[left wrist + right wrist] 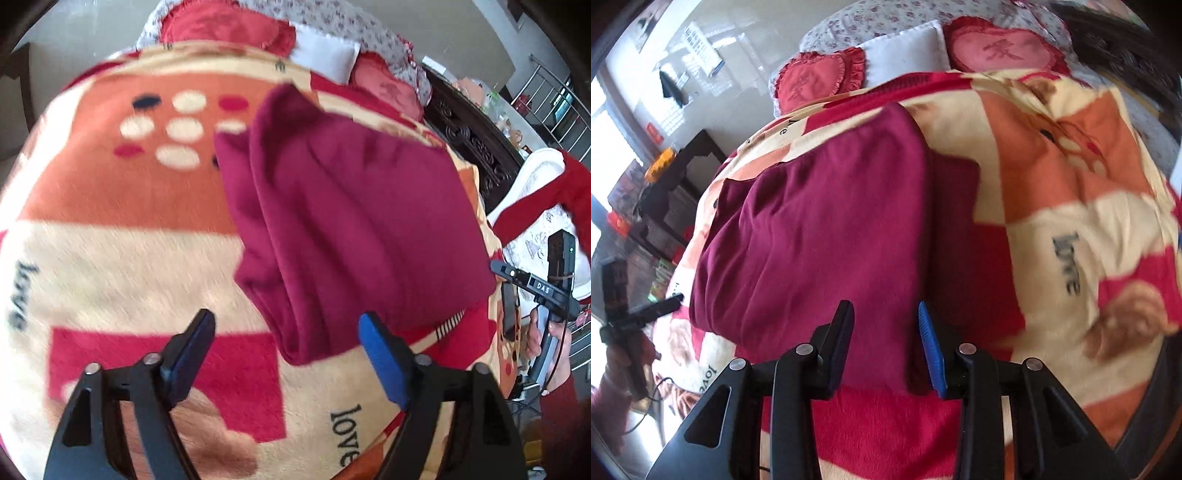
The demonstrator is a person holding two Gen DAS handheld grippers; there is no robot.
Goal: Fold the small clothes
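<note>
Both grippers, left (286, 326) and right (886, 319), gape over maroon garment (820, 229) on patterned blanket (1071, 192).

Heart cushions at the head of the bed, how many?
2. In the right wrist view, one heart cushion lies left of the white pillow, the other heart cushion right of it. More may be hidden behind the blanket.

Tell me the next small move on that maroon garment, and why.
Probably ease the right gripper forward and close on the maroon garment at its near edge. Both grippers are open and empty, the right one's jaws already frame that edge, and the left gripper is beside the garment over the blanket.
</note>
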